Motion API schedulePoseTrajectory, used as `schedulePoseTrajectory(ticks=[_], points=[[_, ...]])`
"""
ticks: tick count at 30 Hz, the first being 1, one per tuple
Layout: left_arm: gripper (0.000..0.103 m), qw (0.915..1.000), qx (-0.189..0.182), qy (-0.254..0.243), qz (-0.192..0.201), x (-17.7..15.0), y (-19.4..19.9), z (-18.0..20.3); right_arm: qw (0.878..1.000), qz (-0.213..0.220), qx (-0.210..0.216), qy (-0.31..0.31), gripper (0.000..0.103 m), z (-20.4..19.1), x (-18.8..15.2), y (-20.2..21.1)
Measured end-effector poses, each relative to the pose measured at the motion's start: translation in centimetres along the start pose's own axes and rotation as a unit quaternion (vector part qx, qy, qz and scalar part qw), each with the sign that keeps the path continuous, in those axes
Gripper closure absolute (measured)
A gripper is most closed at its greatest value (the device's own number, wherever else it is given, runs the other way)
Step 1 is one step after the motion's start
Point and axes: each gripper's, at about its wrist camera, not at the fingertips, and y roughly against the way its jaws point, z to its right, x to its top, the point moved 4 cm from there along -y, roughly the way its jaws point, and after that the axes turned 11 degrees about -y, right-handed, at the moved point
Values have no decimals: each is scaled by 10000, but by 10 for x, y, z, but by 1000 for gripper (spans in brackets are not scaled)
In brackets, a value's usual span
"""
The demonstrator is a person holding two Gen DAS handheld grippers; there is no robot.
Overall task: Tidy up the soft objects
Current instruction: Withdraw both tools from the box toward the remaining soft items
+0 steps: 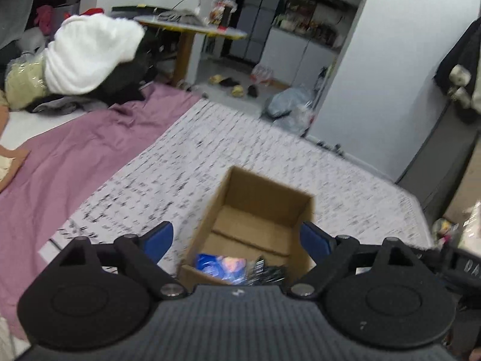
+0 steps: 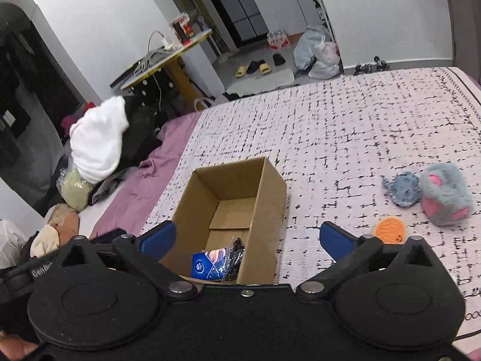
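Soft toys still lie on the patterned bedspread [image 2: 345, 126], out to the right of the cardboard box [image 2: 270, 198]: a grey plush slipper with pink paw pads [image 2: 445, 195], a small blue-grey plush [image 2: 401, 191] touching it, and an orange disc [image 2: 389, 231] just beside them. Inside the box sit a blue packet [image 2: 207, 263] and a dark bundle [image 2: 236, 254].

Both grippers hover over the box's near end with nothing between their fingers: the left gripper [image 1: 237, 237] stands wide apart, and so does the right gripper [image 2: 248, 239].

The risks, as I judge them: the box is light and open, so a finger catching its rim on the way across could tip or shove it. The slipper is bulky and yielding, so a shallow pinch may slip off its fur. The small plush touches it and could be dragged along.
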Motion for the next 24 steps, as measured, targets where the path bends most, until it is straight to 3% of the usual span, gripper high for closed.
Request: schedulePoseTrajectory(ticks=[5,8,24], points=[[12,9993,-282,-223,-127,5,12,20,9999,115,101,35,0,10,1,21],[12,9988,-87,-469,-78,6,21,29,9997,224,126,26,0,15,2,35],[7,9946,-376,-968,48,8,57,83,9986,494,102,181,0,40,0,94]])
